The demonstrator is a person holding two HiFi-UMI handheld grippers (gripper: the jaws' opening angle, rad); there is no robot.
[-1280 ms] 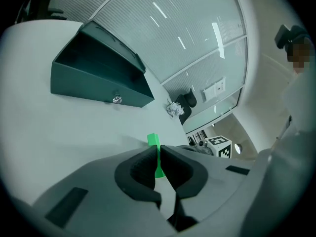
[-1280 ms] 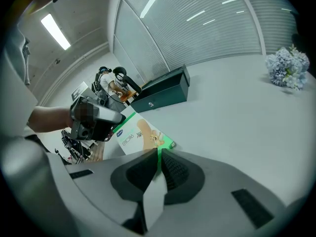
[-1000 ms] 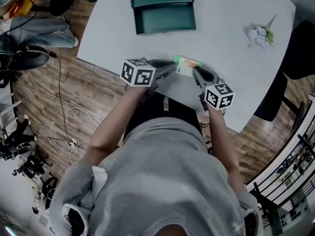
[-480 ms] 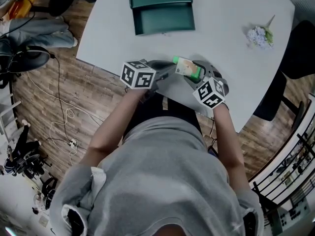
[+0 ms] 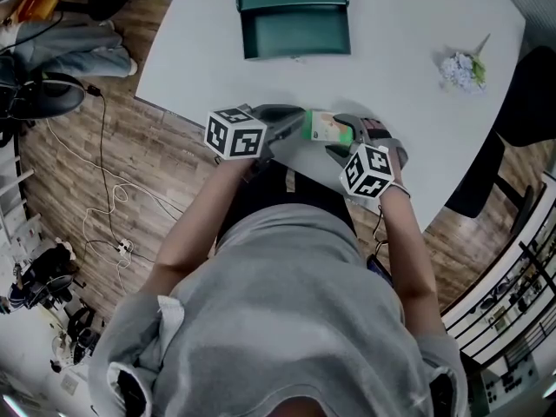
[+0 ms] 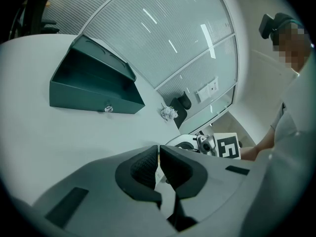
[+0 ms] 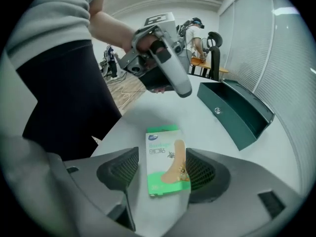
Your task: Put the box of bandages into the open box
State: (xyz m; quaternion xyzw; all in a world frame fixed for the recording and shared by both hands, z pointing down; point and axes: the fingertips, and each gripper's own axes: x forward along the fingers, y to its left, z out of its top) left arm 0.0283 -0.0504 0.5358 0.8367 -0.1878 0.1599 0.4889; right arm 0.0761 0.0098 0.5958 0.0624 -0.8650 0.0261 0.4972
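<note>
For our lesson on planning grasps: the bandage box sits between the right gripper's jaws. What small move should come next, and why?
Probably close the right gripper on the box of bandages before lifting: its jaws are opening, the box lies loose between them on the table, and the open box stands farther off.

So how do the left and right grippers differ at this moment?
Left gripper: jaws nearly together, nothing visibly gripped. Right gripper: jaws wide and opening, the box of bandages between them, apparently not pressed. The left gripper hangs above the table with its tips near that box, while the right gripper straddles it. Both are hand-held, carry marker cubes and sit short of the open box.
</note>
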